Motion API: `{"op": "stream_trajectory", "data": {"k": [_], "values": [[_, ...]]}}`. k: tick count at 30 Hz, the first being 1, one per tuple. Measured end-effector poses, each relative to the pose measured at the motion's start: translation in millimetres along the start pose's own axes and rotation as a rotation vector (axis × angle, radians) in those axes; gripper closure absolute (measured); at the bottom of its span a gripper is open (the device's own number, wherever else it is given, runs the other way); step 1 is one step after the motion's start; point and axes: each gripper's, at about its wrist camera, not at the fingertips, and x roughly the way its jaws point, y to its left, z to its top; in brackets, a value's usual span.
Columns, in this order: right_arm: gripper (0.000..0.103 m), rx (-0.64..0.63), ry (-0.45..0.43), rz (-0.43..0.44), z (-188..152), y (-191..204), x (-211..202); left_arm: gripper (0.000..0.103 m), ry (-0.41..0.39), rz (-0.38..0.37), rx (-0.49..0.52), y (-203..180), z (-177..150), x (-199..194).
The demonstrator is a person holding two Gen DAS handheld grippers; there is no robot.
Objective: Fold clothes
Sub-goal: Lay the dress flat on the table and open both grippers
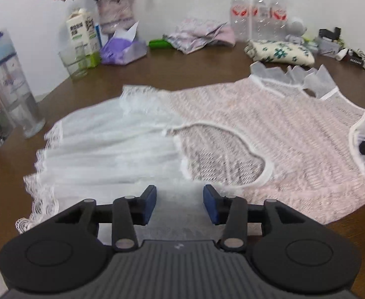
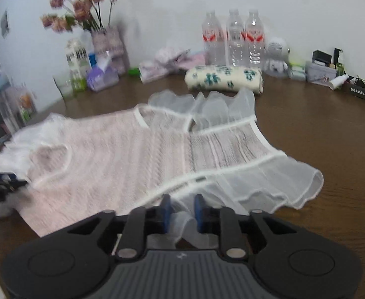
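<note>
Pink dress [image 1: 269, 124], sheer white frills, spread flat

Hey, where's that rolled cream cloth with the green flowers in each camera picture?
Left wrist view: rolled cream cloth lies upper right, beyond the dress's collar.
Right wrist view: it lies upper centre, in front of the bottles.
Shared landmark: three water bottles by the wall.

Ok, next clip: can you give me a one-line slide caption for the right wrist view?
Right gripper at the sheer ruffled sleeve of a pink knit dress spread flat on a cluttered brown table.
</note>
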Motion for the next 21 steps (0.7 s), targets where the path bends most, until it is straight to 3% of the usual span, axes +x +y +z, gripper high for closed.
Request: {"op": "stream_trajectory", "data": {"k": [8,14,16,18,21], "values": [[0.093,-0.113,0.018,-0.031,-16.8,9.0,-19.4,0.052,-0.065,0.091,0.001,7.6,-12.8,-0.2],[0.091,-0.094,0.043,-0.051,-32.4,10.8,-49.0,0.052,-0.096,0.032,-0.067,26.1,-11.5,-4.1],[0.082,-0.061,-0.003,-0.043,-28.4,0.5,-59.9,0.05,-0.113,0.028,-0.103,39.4,-12.3,-12.1],[0.051,0.009,-0.074,-0.078,-18.9,-13.3,-68.9,0.045,-0.104,0.057,-0.141,54.6,-15.3,-16.4],[0.046,0.069,-0.105,-0.141,-2.6,-25.7,-53.3,0.045,-0.085,0.025,-0.176,71.1,-25.0,-18.5]]}}
